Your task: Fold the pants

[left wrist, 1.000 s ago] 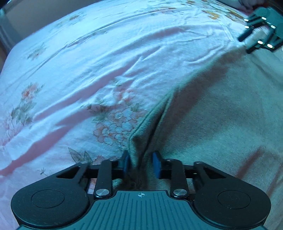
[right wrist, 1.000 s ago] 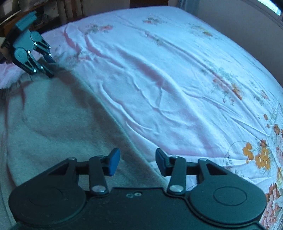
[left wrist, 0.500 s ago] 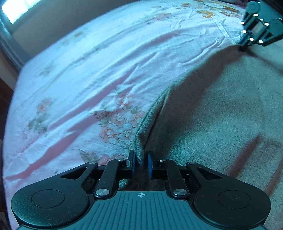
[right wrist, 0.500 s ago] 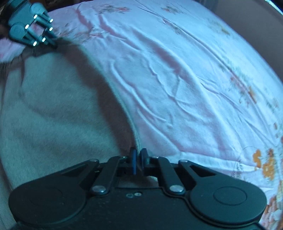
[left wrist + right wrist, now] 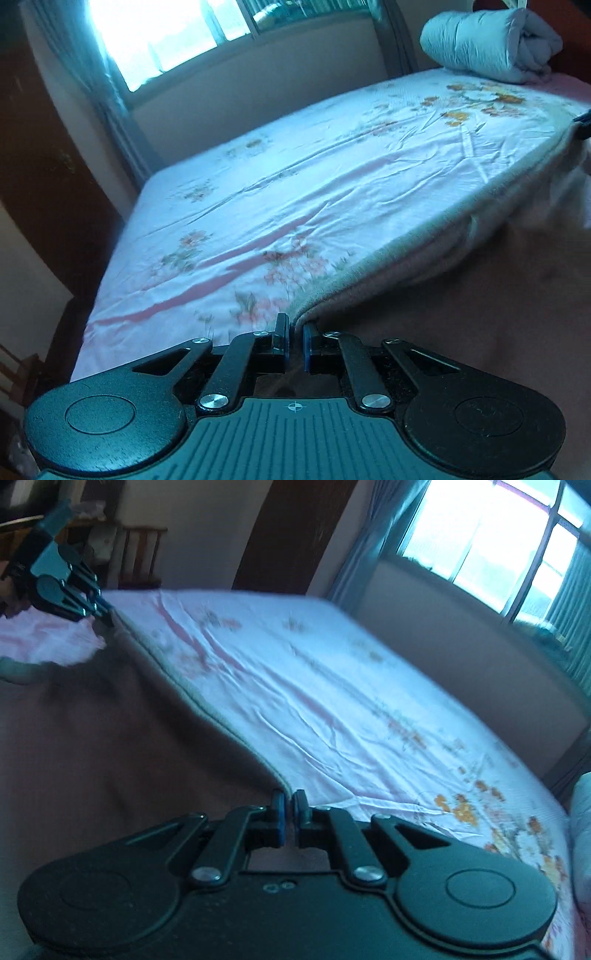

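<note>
The bed (image 5: 332, 192) fills both views from 9 to 3 o'clock. The pants (image 5: 110, 746) hang stretched above it between both tongs: left gripper (image 5: 294, 341) and right gripper (image 5: 287, 814) each pinch their edge.

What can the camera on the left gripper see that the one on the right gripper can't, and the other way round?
Only the left wrist view shows the rolled-up quilt at the far end of the bed.

Only the right wrist view shows the wooden chair against the wall, and the whole left gripper pinching the far end of the pants' edge.

Both show the flowered bedsheet, the window, and the grey pants with one edge raised off the bed. In each view its own gripper, such as the right gripper, is shut on that edge.
</note>
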The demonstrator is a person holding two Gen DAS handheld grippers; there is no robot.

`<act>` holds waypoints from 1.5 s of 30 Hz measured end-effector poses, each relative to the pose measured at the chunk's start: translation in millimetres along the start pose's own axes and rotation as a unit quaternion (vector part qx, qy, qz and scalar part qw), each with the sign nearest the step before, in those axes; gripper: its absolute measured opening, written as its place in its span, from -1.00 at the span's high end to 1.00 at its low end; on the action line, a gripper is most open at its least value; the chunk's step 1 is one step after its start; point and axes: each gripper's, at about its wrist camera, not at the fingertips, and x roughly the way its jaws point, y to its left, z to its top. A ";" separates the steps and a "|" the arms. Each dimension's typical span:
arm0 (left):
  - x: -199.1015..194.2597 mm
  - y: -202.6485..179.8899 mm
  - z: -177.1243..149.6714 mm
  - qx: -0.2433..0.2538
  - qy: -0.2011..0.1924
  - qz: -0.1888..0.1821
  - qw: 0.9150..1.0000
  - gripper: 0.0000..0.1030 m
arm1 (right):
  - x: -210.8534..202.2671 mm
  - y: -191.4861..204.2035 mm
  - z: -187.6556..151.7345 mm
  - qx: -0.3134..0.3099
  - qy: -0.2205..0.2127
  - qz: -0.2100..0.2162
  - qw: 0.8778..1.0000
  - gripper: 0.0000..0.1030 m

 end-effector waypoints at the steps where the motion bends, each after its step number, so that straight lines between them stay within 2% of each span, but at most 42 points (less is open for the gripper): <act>1: -13.3 -2.8 -8.6 -0.008 -0.004 0.003 1.000 0.87 | -15.1 10.0 -4.5 0.008 -0.011 -0.004 1.000 1.00; 6: -71.1 -19.1 -47.1 -0.034 -0.017 0.010 0.999 0.87 | -71.9 62.5 -22.8 0.019 -0.052 -0.030 0.998 1.00; 9: -90.1 -29.5 -73.2 -0.050 0.001 -0.004 0.999 0.87 | -94.0 88.6 -36.6 0.039 -0.057 -0.027 0.997 1.00; 15: -109.2 -51.5 -120.2 -0.084 0.032 -0.009 0.996 0.87 | -93.3 121.1 -77.0 0.075 0.000 0.001 0.997 1.00; 17: -115.4 -53.9 -125.9 -0.097 0.035 -0.006 0.995 0.87 | -97.2 125.0 -82.7 0.082 0.007 0.000 0.997 1.00; 20: -110.0 -59.6 -132.9 -0.103 0.061 -0.006 0.993 0.86 | -101.6 125.4 -84.5 0.094 0.009 0.001 0.995 1.00; 22: -103.5 -59.0 -136.6 -0.128 0.092 -0.017 0.987 0.86 | -92.0 128.9 -91.2 0.101 0.032 0.017 0.994 0.98; 24: -108.3 -53.7 -143.3 -0.167 0.101 -0.025 0.980 0.84 | -87.7 132.6 -93.9 0.112 0.048 0.030 0.992 0.90; 26: -118.0 -45.4 -154.5 -0.228 0.110 -0.041 0.966 0.78 | -93.6 130.5 -93.2 0.129 0.046 0.039 0.990 0.71; 27: -122.4 -38.5 -158.4 -0.273 0.110 -0.055 0.954 0.64 | -98.1 129.2 -93.0 0.138 0.044 0.044 0.989 0.47; 28: -127.0 -31.2 -162.6 -0.321 0.102 -0.068 0.939 0.50 | -104.7 129.6 -95.2 0.149 0.040 0.048 0.987 0.12; 29: -131.2 -23.5 -166.3 -0.373 0.091 -0.076 0.920 0.04 | -111.1 128.8 -99.1 0.164 0.034 0.051 0.985 -0.03; 30: -134.0 -16.4 -169.2 -0.423 0.077 -0.080 0.899 -0.46 | -115.9 125.9 -99.9 0.180 0.028 0.054 0.982 -0.07; 31: -134.8 -11.0 -171.2 -0.465 0.062 -0.085 0.879 -0.55 | -119.0 121.7 -102.1 0.199 0.025 0.061 0.978 -0.07; 32: -133.9 -8.6 -172.4 -0.497 0.052 -0.086 0.862 -0.56 | -120.2 116.5 -104.1 0.227 0.024 0.071 0.971 -0.07; 33: -129.2 -7.6 -170.8 -0.512 0.056 -0.088 0.853 -0.56 | -119.0 109.6 -107.0 0.265 0.026 0.083 0.960 -0.07; 36: -112.6 -11.4 -166.4 -0.533 0.077 -0.090 0.838 -0.56 | -112.1 87.6 -118.4 0.397 0.029 0.119 0.910 -0.07; 37: -109.0 -14.1 -166.3 -0.546 0.074 -0.104 0.828 -0.56 | -111.2 83.6 -121.7 0.424 0.029 0.118 0.897 -0.07; 38: -108.0 -16.3 -166.5 -0.557 0.070 -0.111 0.820 -0.54 | -110.3 81.8 -123.1 0.435 0.030 0.115 0.892 -0.07; 41: -96.5 -21.1 -165.5 -0.574 0.075 -0.121 0.806 -0.11 | -110.4 83.9 -123.0 0.431 0.035 0.106 0.895 -0.06; 43: -89.5 -22.1 -168.0 -0.593 0.074 -0.122 0.792 -0.03 | -108.6 84.0 -125.8 0.446 0.038 0.113 0.887 -0.04; 44: -87.2 -22.9 -167.1 -0.595 0.073 -0.118 0.792 0.12 | -108.2 83.3 -127.3 0.455 0.040 0.112 0.882 -0.03; 45: -85.5 -23.6 -165.1 -0.590 0.073 -0.109 0.796 0.28 | -107.1 83.2 -127.2 0.461 0.041 0.110 0.880 0.03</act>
